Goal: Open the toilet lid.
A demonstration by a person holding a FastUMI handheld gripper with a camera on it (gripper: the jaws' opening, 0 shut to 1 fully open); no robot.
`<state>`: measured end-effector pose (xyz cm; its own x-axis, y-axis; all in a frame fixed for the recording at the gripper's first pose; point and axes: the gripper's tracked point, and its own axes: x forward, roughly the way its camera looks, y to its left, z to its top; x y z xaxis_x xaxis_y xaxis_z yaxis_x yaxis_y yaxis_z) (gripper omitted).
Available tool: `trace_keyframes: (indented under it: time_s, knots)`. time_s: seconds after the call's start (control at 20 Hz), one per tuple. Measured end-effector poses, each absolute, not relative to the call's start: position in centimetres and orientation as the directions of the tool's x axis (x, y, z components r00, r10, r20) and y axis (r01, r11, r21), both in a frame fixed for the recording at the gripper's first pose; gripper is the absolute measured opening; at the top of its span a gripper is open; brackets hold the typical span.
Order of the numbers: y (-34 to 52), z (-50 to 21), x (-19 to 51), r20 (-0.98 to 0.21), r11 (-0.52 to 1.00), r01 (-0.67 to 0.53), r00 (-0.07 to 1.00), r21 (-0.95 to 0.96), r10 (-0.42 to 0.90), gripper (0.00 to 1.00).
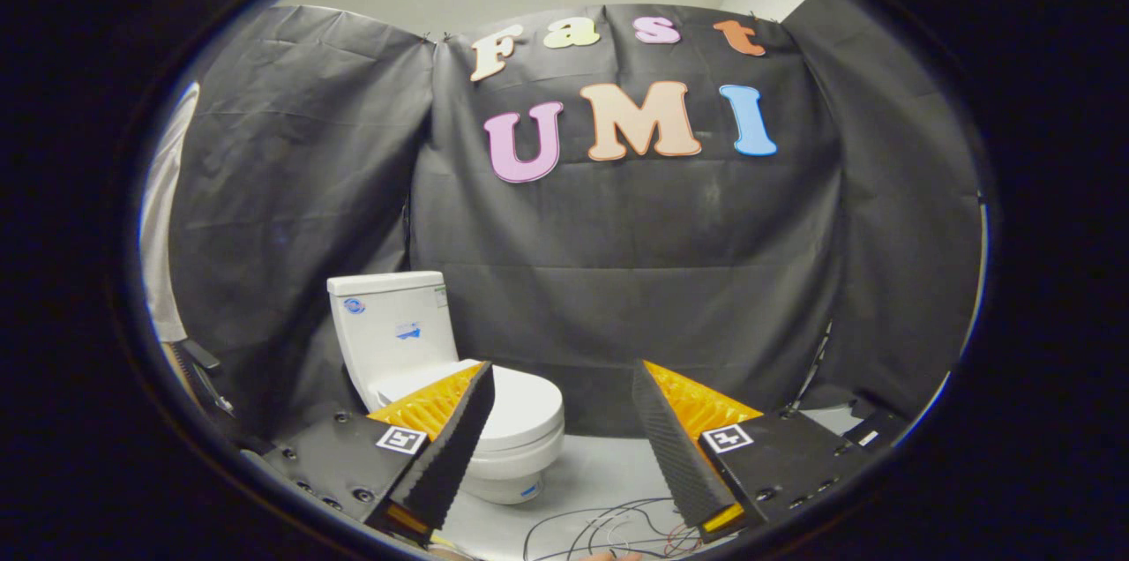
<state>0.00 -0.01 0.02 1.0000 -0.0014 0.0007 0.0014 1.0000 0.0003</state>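
Sitting on the pale floor [609,464] against the black cloth wall [635,279] is a white toilet [459,393], glossy and smooth like glazed ceramic. Its lid [525,407] is down flat on the bowl, a rounded oval shape with a soft sheen. Behind it the tank [392,332] is boxy with rounded corners and a flat top, and it has a couple of small stickers on the front, too small to make out. There's another small sticker low on the bowl.

The gripper [560,385] has its fingers spread wide apart and nothing between them, holding nothing. The toilet is beyond the fingers, off toward the left one, whose tip overlaps the near edge of the lid in the view; can't tell if it's actually touching. The inner faces of the fingers [450,446] look ribbed, kind of like textured foam.

The cloth is matte and wrinkly, hanging in folds. A tangle of thin wires [609,521] lies on the floor near the right finger.
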Motion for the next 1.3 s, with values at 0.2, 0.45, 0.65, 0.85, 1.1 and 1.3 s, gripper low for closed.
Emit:
trace_keyframes:
  time_s: [0.2, 0.45, 0.65, 0.85, 1.1, 1.3]
  knots:
    - [0.0, 0.0, 0.0, 0.001, 1.0, 0.003, 1.0, 0.002, -0.003, 0.98]
    - [0.0, 0.0, 0.0, -0.001, 1.0, 0.003, 1.0, 0.001, -0.003, 0.98]
    - [-0.2, 0.3, 0.0, 0.005, 1.0, 0.006, 1.0, -0.001, -0.006, 0.94]
    - [0.0, -1.5, 1.7, -0.067, 1.0, 0.006, 0.998, -0.003, -0.006, 0.93]
    - [0.9, -3.2, 6.2, -0.142, 1.0, -0.014, 0.99, -0.026, 0.01, 0.93]
    - [2.7, -2.4, 9.6, -0.082, 0.999, -0.037, 0.996, -0.017, 0.036, 0.93]
